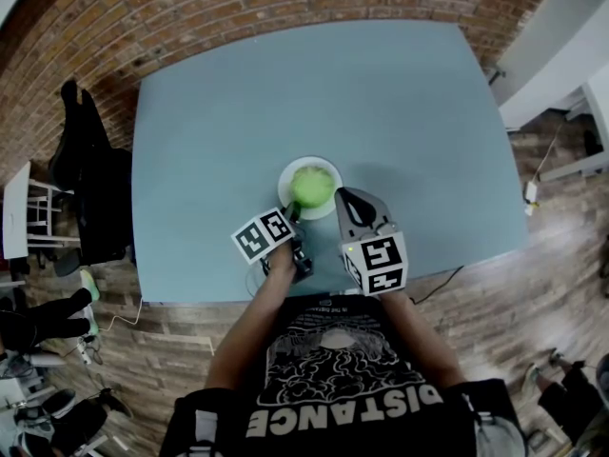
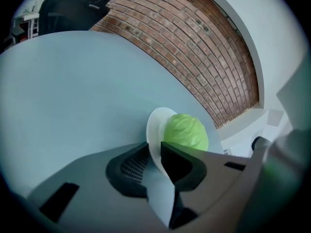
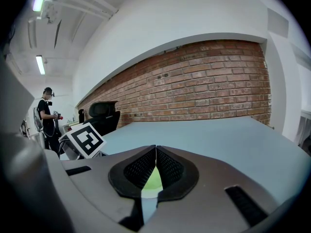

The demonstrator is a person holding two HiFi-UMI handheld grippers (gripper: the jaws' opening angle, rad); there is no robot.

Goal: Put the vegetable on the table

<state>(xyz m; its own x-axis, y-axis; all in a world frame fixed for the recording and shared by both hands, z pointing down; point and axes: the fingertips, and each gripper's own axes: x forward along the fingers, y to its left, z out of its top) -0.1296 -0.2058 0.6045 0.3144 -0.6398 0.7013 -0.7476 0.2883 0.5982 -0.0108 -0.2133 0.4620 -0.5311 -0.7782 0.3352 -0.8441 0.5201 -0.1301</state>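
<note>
A round green cabbage [image 1: 312,186] sits on a small white plate [image 1: 288,175] near the front of the grey-blue table [image 1: 285,93]. My left gripper [image 1: 293,217] is shut on the plate's near rim; in the left gripper view the plate [image 2: 156,125] stands edge-on between the jaws, with the cabbage [image 2: 187,132] just beyond. My right gripper [image 1: 348,201] is beside the plate's right edge, shut with its tips touching and nothing between them. Through the gap under the tips of the right gripper [image 3: 155,150], a sliver of the cabbage [image 3: 153,181] shows.
A brick wall [image 1: 238,8] runs along the table's far side. A black office chair [image 1: 81,160] stands at the table's left end, and a white desk [image 1: 590,55] stands to the right. A person [image 3: 47,115] stands far off to the left.
</note>
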